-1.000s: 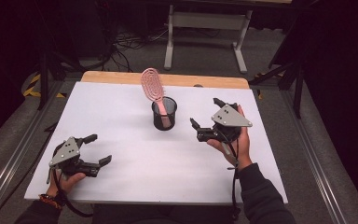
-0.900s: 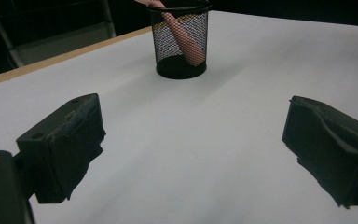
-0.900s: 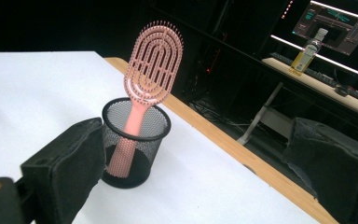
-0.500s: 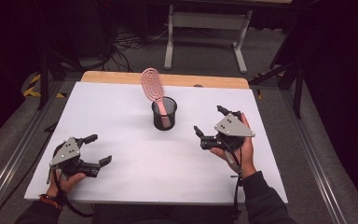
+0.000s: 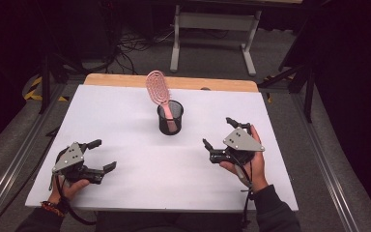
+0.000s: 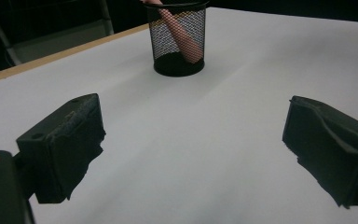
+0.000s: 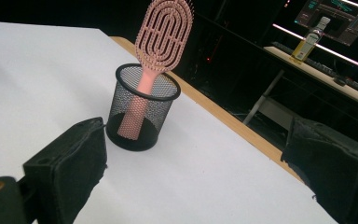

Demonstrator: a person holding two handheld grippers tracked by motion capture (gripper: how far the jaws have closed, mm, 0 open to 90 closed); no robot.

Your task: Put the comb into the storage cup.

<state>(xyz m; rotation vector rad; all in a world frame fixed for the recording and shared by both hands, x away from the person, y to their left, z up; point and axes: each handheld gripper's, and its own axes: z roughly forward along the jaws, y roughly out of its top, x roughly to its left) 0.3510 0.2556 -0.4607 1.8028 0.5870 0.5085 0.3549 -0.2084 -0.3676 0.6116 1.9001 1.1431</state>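
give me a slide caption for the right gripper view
Pink hairbrush standing handle-down in a black mesh cup on the white table.

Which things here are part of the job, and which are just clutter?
Part of the job:
- pink hairbrush, standing handle-down in the cup
- black mesh cup on the white table
- left hand-held gripper, open, holding nothing
- right hand-held gripper, open, holding nothing

Just lying about:
- bottle on the far desk
- monitor behind it
- metal stand on the floor
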